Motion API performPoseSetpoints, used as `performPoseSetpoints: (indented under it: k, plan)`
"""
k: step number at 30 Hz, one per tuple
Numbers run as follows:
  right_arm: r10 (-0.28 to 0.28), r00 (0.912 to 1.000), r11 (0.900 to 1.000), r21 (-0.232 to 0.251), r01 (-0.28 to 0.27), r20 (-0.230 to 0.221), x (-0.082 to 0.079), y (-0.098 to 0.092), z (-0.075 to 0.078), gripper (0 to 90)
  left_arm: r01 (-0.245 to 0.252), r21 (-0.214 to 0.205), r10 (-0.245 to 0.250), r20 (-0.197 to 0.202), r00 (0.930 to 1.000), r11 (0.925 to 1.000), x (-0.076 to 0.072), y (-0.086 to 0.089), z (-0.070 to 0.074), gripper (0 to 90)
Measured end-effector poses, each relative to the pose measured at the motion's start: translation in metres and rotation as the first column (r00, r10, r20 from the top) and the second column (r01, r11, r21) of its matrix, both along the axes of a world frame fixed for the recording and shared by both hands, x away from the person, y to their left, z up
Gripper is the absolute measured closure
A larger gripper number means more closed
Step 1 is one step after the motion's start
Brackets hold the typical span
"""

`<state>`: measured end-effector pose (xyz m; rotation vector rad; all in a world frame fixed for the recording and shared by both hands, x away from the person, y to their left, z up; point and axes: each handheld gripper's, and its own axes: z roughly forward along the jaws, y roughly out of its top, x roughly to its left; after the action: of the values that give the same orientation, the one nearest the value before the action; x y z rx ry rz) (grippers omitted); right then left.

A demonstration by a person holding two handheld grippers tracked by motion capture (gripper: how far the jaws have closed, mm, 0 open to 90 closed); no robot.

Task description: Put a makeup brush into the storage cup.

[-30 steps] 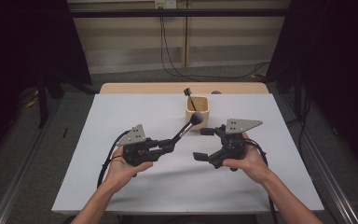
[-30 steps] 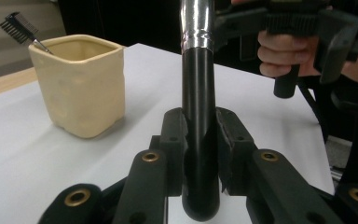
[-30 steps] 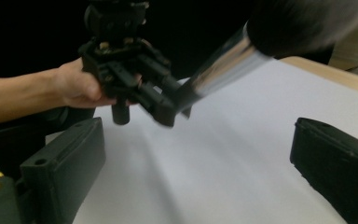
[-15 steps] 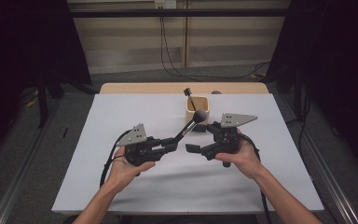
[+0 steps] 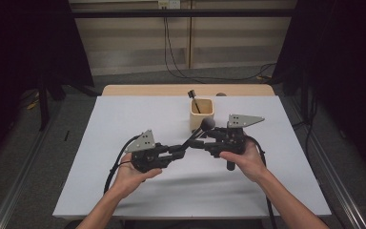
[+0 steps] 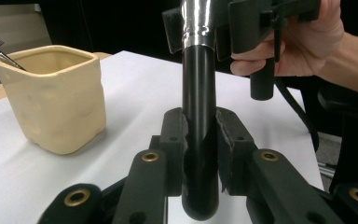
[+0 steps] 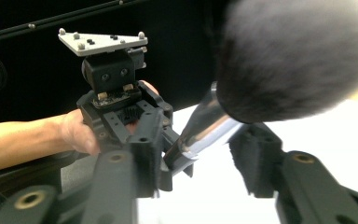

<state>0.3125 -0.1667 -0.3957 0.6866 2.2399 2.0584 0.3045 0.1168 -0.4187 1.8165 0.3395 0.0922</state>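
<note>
Step in hand looks like a handover of the makeup brush (image 5: 196,133) from left to right, w/ the cream cup (image 5: 201,114) behind as the likely drop spot.

Left gripper (image 5: 180,150): fingers nearly closed, clamped on the brush's black handle (image 6: 199,140) near its butt end, pads pressed on both sides. Brush sits above the tabletop (image 5: 124,119), tilted up toward the cup, fluffy head (image 7: 298,56) uppermost.

Right gripper (image 5: 201,139): fingers have just been closing around the silver ferrule (image 7: 205,135), which sits between them. One pad is at or near the metal; the other (image 7: 256,154) stands off w/ a gap, so about half open, no grip yet.

Cup stands upright near the tabletop's far edge, w/ a thin dark-tipped tool (image 5: 193,98) leaning inside.

Next move, as I judge it: right closes fully on the ferrule, then left lets go of the handle. Release too early and the brush drops.
</note>
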Motion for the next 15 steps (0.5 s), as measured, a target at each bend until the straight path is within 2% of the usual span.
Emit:
performPoseSetpoints:
  k: [3, 15]
  plan:
    - [0.007, 0.9999, 0.9997, 0.022, -0.007, -0.013, 0.0009, -0.0016, -0.0007, 65.1, 0.008, 0.008, -0.008, 0.003, 1.0000, 0.9999, -0.0008, -0.0017, -0.0009, 74.7]
    - [0.031, 0.9987, 0.9986, 0.044, -0.029, -0.041, 0.0016, -0.0023, -0.0027, 70.1, 0.021, 0.026, -0.021, 0.002, 0.9998, 0.9994, -0.0011, -0.0075, -0.0049, 74.6]
